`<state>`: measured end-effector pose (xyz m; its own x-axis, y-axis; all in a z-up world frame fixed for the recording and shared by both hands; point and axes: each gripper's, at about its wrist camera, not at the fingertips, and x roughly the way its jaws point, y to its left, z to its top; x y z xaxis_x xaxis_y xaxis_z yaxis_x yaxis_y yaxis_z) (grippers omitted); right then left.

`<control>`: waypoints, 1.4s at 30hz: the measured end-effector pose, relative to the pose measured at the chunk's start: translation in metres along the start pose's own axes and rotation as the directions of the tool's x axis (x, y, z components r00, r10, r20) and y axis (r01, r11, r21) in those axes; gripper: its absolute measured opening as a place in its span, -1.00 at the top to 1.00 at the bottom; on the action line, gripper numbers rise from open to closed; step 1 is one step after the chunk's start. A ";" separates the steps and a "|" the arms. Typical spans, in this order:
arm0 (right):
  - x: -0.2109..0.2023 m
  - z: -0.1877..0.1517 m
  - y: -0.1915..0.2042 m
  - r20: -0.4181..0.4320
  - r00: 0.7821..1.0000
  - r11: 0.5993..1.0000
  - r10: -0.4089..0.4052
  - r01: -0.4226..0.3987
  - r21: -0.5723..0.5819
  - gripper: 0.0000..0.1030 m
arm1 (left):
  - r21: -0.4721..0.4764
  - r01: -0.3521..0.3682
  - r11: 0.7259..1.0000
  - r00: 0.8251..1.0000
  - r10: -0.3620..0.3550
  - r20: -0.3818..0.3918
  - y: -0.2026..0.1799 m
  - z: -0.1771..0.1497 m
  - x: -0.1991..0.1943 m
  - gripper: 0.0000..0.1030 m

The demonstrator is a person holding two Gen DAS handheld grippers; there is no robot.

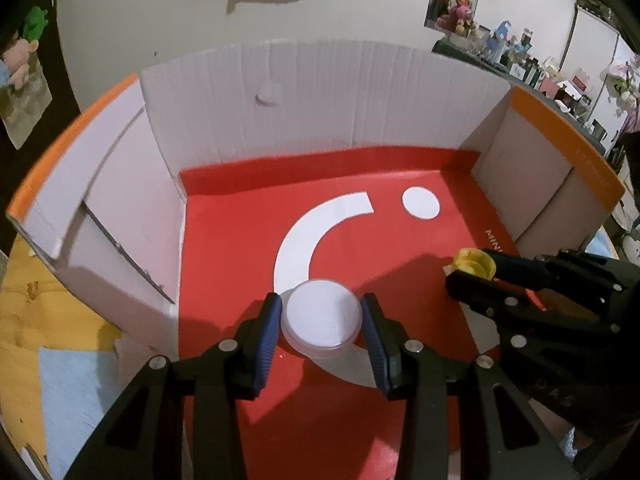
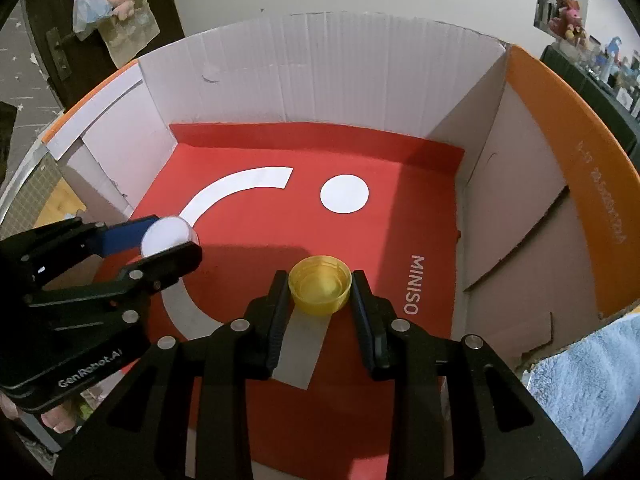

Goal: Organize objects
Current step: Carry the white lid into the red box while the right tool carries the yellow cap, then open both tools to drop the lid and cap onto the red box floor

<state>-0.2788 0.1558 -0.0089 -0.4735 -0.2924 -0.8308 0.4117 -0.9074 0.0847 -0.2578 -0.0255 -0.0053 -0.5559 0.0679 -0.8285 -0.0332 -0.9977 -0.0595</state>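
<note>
Holding a round white-topped clear plastic lid (image 1: 321, 317), the left gripper (image 1: 322, 330) has its blue-padded fingers (image 1: 269, 338) pressed on the lid's two sides; jaws at a moderate width set by the lid. The lid hangs over the red MINISO sheet (image 1: 400, 248) that lines the floor of the cardboard box (image 1: 320, 92), above the lower end of the sheet's white printed arc (image 1: 316, 226).

The right gripper (image 2: 320, 292) pinches a yellow bottle cap (image 2: 320, 289), open side up, between its black fingers (image 2: 362, 320); jaws narrow, closed on the cap. The cap sits over the sheet to the right of the arc, just left of the MINISO lettering (image 2: 414, 284). A grey strip (image 2: 302, 350) on the sheet shows below the cap.

In the left wrist view the right gripper comes in from the right edge with the cap at its tip, well apart from the lid.

Edges: the box's white corrugated back wall (image 2: 320, 68) stands upright beyond the arc. The side walls carry orange outer faces (image 2: 560, 152). The right wall's inner flap (image 2: 516, 208) is torn and leans inward, its lower edge near the sheet's right border.

Open room: the sheet is bare around the arc and the white dot (image 2: 344, 193), from the two grippers to the back wall. A blue towel (image 2: 592, 376) lies outside the box's right wall.
</note>
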 end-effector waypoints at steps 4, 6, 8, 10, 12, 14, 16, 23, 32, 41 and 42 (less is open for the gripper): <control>0.000 0.000 0.000 -0.012 1.000 1.000 -0.006 0.006 -0.008 0.43 | -0.002 -0.003 1.000 1.000 0.003 -0.004 0.001 0.000 0.001 0.18; 0.001 0.001 -0.001 -0.013 1.000 1.000 -0.006 0.006 -0.008 0.43 | -0.003 -0.002 1.000 1.000 0.002 -0.005 0.001 0.000 0.001 0.18; 0.001 0.001 0.000 -0.010 1.000 1.000 -0.004 0.004 -0.006 0.43 | -0.006 -0.001 1.000 1.000 0.001 -0.007 0.002 0.000 0.000 0.17; 0.000 0.001 -0.003 -0.009 1.000 1.000 0.001 -0.001 -0.001 0.43 | -0.009 0.001 1.000 1.000 -0.001 -0.007 0.002 0.000 0.000 0.17; 0.001 0.002 -0.002 -0.008 1.000 1.000 0.002 -0.002 -0.002 0.43 | -0.009 0.002 1.000 1.000 -0.002 -0.007 0.002 0.000 0.000 0.17; 0.001 0.002 -0.003 -0.008 1.000 1.000 0.003 -0.003 -0.003 0.43 | -0.009 0.002 1.000 1.000 -0.002 -0.006 0.003 0.000 0.000 0.16; 0.000 0.001 -0.003 -0.008 1.000 1.000 0.009 -0.009 0.000 0.43 | -0.009 0.003 1.000 1.000 -0.003 -0.006 0.003 0.000 0.000 0.11; -0.002 0.002 -0.004 -0.004 1.000 1.000 0.023 -0.023 0.008 0.40 | -0.008 -0.004 1.000 1.000 0.004 0.008 0.005 -0.001 -0.006 -0.10; -0.013 -0.001 0.000 0.025 0.999 0.999 0.036 -0.036 0.010 0.04 | -0.005 -0.009 1.000 1.000 0.009 0.028 0.007 -0.002 -0.017 -0.15; -0.029 -0.006 0.007 0.067 0.996 0.998 0.062 -0.063 0.008 -0.16 | -0.016 -0.007 1.000 0.999 0.008 0.051 0.010 -0.009 -0.034 -0.28; -0.033 -0.007 0.008 0.074 0.995 0.998 0.062 -0.063 0.005 -0.18 | -0.017 -0.006 1.000 0.998 0.006 0.054 0.009 -0.010 -0.036 -0.31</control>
<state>-0.2550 0.1601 0.0152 -0.5032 -0.3697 -0.7811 0.4369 -0.8887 0.1392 -0.2298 -0.0368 0.0187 -0.6006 0.0611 -0.7972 -0.0159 -0.9978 -0.0644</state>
